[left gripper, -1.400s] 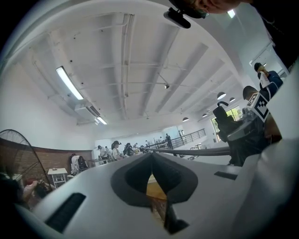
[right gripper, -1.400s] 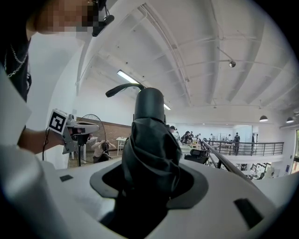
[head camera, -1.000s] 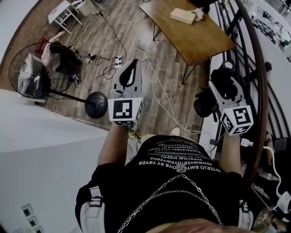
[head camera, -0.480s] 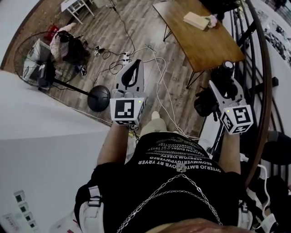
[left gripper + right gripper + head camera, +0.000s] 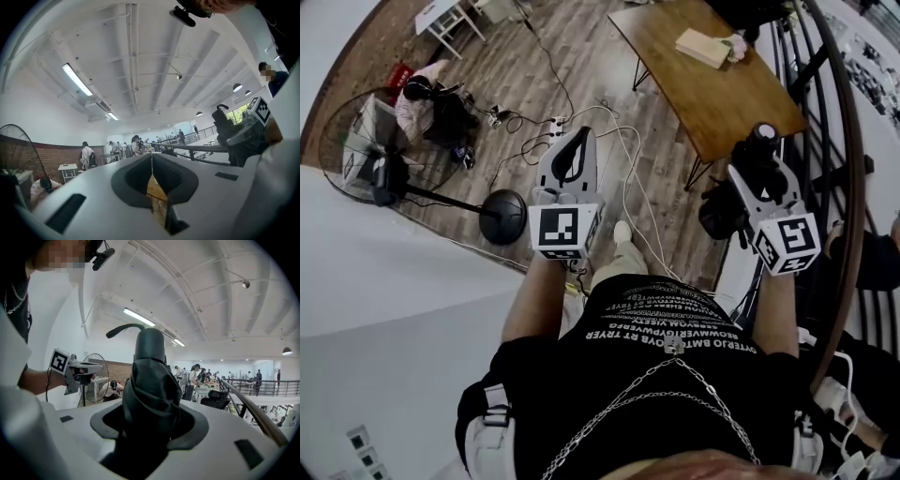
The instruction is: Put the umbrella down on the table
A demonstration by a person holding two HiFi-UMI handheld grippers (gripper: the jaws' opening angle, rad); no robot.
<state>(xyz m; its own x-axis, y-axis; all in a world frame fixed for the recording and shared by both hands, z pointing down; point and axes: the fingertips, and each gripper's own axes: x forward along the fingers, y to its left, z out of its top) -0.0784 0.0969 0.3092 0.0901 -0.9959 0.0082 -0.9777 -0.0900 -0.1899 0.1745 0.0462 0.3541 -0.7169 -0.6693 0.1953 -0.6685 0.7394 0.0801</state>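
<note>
Umbrella (image 5: 150, 376), folded and black, stays clamped in the right gripper (image 5: 757, 161), the left gripper (image 5: 575, 141) pressed together on nothing, while the wooden table (image 5: 741, 94) has drawn slightly nearer, so setting it down looks close

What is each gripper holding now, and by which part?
The right gripper grips the folded black umbrella around its bunched fabric, below the rounded end. The left gripper holds nothing; its jaws are together.

We lose the bottom of the umbrella (image 5: 149, 371) inside the right gripper (image 5: 150, 405); the table (image 5: 722, 89) runs off the top edge.
</note>
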